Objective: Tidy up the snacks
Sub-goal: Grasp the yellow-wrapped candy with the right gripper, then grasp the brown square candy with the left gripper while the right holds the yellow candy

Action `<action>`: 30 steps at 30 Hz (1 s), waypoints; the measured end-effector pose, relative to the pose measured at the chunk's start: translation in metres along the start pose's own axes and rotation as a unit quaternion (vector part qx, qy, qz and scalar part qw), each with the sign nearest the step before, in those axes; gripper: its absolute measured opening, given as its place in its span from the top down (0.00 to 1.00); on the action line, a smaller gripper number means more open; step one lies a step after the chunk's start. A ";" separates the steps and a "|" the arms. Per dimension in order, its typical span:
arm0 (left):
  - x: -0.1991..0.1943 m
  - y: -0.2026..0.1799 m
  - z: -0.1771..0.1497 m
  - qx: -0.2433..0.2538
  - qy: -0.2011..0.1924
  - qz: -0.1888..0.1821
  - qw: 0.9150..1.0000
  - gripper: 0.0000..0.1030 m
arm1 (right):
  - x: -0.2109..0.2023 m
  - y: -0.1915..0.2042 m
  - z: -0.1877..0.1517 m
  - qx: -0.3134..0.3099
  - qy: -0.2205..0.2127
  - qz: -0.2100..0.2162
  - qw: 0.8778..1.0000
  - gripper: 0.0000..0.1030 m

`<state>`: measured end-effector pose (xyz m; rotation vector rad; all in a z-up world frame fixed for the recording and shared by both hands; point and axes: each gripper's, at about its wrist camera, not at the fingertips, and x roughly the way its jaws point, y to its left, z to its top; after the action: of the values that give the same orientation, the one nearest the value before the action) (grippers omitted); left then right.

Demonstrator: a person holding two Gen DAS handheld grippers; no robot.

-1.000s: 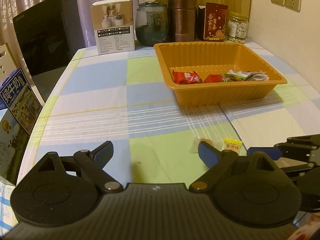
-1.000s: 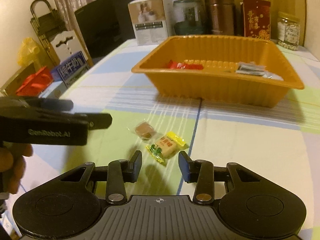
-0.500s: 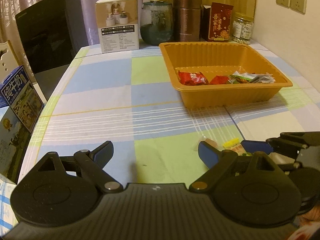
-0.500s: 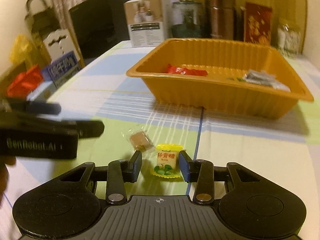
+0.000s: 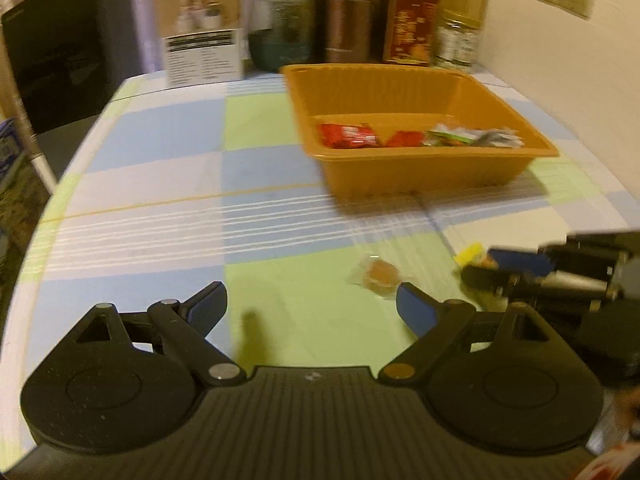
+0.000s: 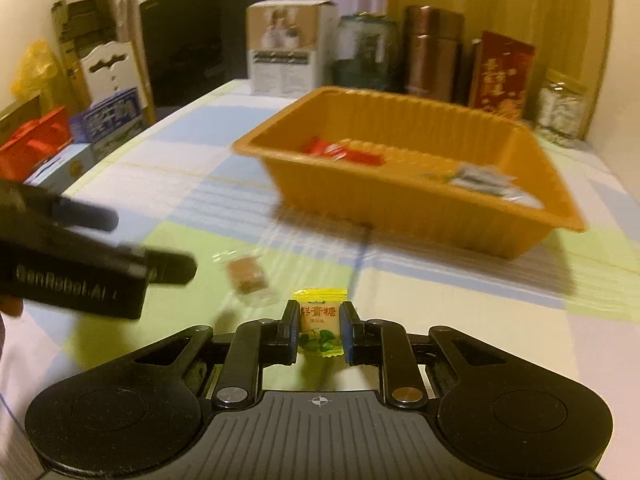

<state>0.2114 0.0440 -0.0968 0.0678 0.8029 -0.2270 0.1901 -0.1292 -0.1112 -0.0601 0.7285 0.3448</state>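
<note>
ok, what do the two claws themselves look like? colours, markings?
Both are matte black. The left claw has two round ribbed housings, angled link arms with silver and brass pivot pins, and blue pads. The right claw matches, with a crosshair mark. White "GenRobot.AI" lettering runs along the left one's side.

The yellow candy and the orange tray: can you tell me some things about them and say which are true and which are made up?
1. The yellow candy is pinched between the pads of the right hand-held gripper. True.
2. The orange tray is empty. False: red and silvery snack packets lie in it.
3. The brown candy in a clear wrapper lies on the tablecloth, outside the tray. True.
4. The left hand-held gripper holds the brown candy. False: its jaws are wide open and hold nothing.
</note>
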 end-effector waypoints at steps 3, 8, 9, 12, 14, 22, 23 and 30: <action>0.007 -0.012 0.000 0.029 0.000 -0.022 0.999 0.12 | -0.007 -0.019 0.001 0.028 0.001 -0.019 0.999 0.79; 0.021 -0.033 -0.003 0.132 0.000 -0.036 0.991 0.16 | -0.011 -0.042 -0.003 0.060 0.007 -0.031 0.998 0.79; 0.023 -0.037 -0.005 0.155 -0.001 -0.037 0.987 0.17 | -0.012 -0.045 -0.004 0.062 0.008 -0.032 0.997 0.79; 0.029 -0.042 -0.009 0.200 -0.003 -0.044 0.979 0.17 | -0.014 -0.049 -0.006 0.069 0.010 -0.030 0.997 0.79; 0.034 -0.038 -0.007 0.189 -0.005 -0.059 0.980 0.17 | -0.014 -0.052 -0.006 0.074 0.011 -0.028 0.997 0.79; 0.046 -0.025 0.004 0.142 0.002 -0.096 0.985 0.31 | -0.009 -0.054 -0.005 0.080 0.014 -0.021 0.996 0.79; 0.046 -0.025 0.004 0.141 0.001 -0.097 0.985 0.35 | -0.009 -0.055 -0.005 0.082 0.014 -0.021 0.996 0.79; 0.042 -0.027 0.004 0.143 0.001 -0.099 0.985 0.57 | -0.010 -0.055 -0.004 0.087 0.013 -0.017 0.996 0.79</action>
<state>0.2365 0.0099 -0.1235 0.2602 0.7746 -0.5297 0.1989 -0.1849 -0.1110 0.0871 0.7803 0.2469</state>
